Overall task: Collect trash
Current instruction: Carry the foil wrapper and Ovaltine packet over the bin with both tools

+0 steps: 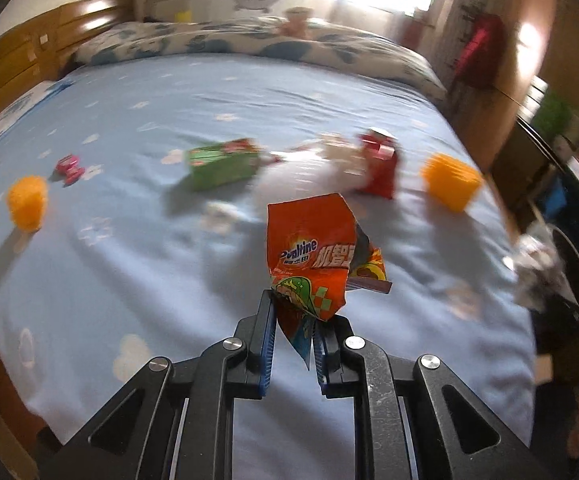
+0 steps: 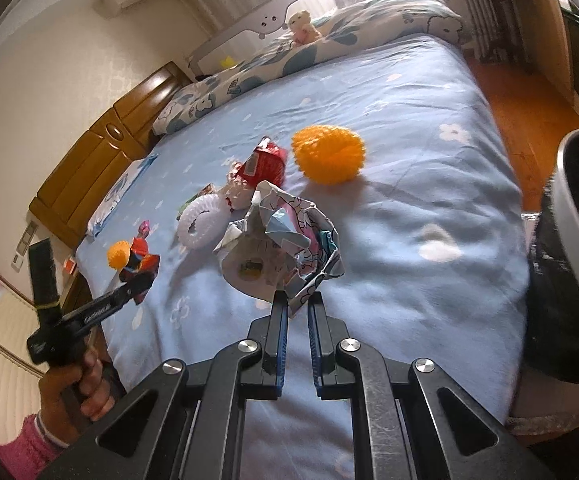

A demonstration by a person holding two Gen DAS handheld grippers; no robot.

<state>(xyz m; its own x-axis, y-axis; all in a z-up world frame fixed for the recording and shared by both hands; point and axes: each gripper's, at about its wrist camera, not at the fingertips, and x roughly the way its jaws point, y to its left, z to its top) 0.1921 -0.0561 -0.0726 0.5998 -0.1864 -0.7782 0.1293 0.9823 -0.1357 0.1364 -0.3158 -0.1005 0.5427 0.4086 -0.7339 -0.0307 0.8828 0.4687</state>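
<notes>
My left gripper (image 1: 294, 312) is shut on an orange Ovaltine wrapper (image 1: 313, 248) and holds it above the blue bed sheet (image 1: 129, 272); it also shows at the left of the right wrist view (image 2: 139, 276). My right gripper (image 2: 298, 302) is shut on a crumpled white and blue printed wrapper (image 2: 285, 240), lifted over the sheet. On the bed lie a red wrapper (image 1: 379, 164), a green box (image 1: 223, 164), a small pink wrapper (image 1: 68, 167) and white crumpled trash (image 1: 339, 152).
Two orange spiky balls (image 1: 27, 202) (image 1: 451, 176) and a white ring (image 2: 199, 220) lie on the bed. A white bin with a black bag (image 2: 573, 240) stands at the bed's right edge. Pillows and a teddy (image 2: 303, 24) sit at the far side.
</notes>
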